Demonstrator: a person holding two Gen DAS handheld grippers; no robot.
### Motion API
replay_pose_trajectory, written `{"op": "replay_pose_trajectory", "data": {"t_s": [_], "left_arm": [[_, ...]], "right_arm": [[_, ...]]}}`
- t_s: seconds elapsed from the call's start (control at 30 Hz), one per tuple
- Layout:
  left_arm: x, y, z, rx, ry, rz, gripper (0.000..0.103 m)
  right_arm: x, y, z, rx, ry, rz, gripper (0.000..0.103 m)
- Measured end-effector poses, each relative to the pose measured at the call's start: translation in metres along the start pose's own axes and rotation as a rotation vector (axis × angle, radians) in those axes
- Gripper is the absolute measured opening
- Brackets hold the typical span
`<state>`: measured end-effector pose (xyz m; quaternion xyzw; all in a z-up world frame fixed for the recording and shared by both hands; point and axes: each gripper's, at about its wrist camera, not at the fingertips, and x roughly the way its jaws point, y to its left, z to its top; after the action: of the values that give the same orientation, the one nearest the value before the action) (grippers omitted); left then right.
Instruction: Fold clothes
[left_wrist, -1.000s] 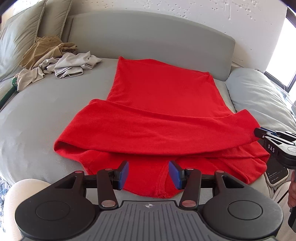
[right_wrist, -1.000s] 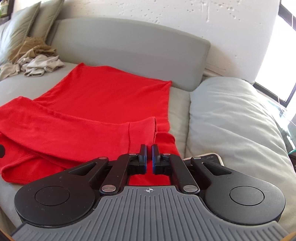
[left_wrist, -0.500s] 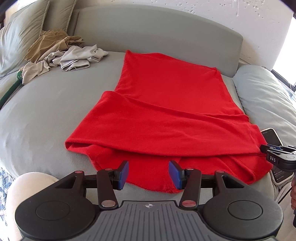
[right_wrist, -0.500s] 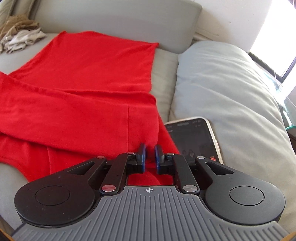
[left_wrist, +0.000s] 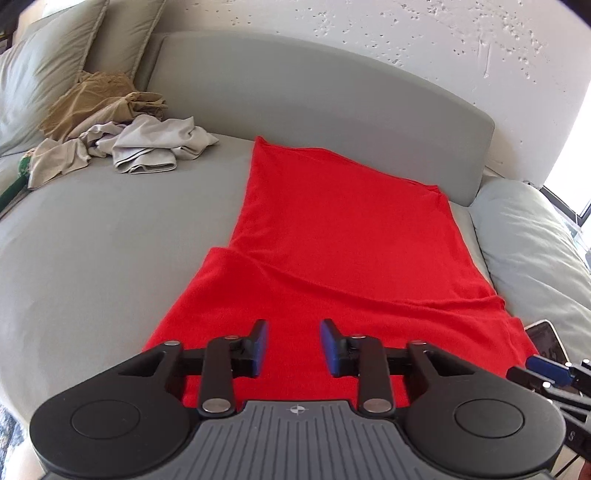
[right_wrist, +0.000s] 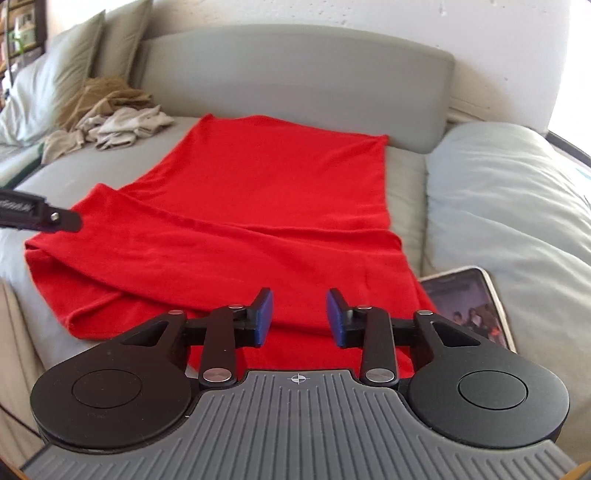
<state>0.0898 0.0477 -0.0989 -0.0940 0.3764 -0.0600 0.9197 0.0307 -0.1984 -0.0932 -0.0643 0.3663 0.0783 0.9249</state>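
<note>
The near hem of the red garment (right_wrist: 236, 243) disappears behind the body of each tool, and a phone (right_wrist: 476, 306) lying at its right edge beside the pale cushion (right_wrist: 517, 192) is half covered by the right gripper's frame, its screen too blurred to read. The garment lies lengthwise on the grey sofa seat (left_wrist: 103, 236), its near part folded across, with a heap of beige clothes (left_wrist: 110, 147) well apart at the back left. The left gripper (left_wrist: 293, 347) hangs over the red cloth with jaws apart and closing, nothing pinched between them, while the right gripper (right_wrist: 299, 317) has its jaws apart and opening above the cloth.
</note>
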Motion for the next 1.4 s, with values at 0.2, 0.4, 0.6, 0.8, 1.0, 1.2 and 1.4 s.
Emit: {"op": "replay_pose_trajectory", "data": {"t_s": [0.2, 0.4, 0.6, 0.8, 1.0, 1.2, 1.4], "left_arm": [[0.052, 0.038, 0.02, -0.107, -0.04, 0.178, 0.006], [0.037, 0.095, 0.033, -0.221, -0.051, 0.344, 0.004], [-0.014, 0.065, 0.024, -0.147, -0.049, 0.114, 0.005], [0.007, -0.002, -0.018, 0.157, 0.081, 0.136, 0.014], [-0.003, 0.004, -0.022, 0.216, 0.095, 0.426, 0.013], [-0.034, 0.051, -0.025, 0.09, 0.122, 0.456, 0.014], [-0.043, 0.001, -0.027, 0.139, 0.086, 0.201, 0.014]], "right_arm": [[0.026, 0.016, 0.008, -0.029, 0.039, 0.016, 0.034], [0.02, 0.007, 0.0, -0.005, 0.057, 0.017, 0.034], [0.01, 0.001, 0.002, 0.058, 0.045, 0.041, 0.036], [0.024, 0.029, 0.005, -0.058, 0.051, 0.057, 0.037], [0.031, 0.02, -0.007, -0.078, 0.126, 0.025, 0.045], [-0.009, -0.028, -0.029, 0.129, 0.203, 0.073, 0.046], [-0.042, -0.035, -0.025, 0.205, 0.106, 0.126, 0.047]]}}
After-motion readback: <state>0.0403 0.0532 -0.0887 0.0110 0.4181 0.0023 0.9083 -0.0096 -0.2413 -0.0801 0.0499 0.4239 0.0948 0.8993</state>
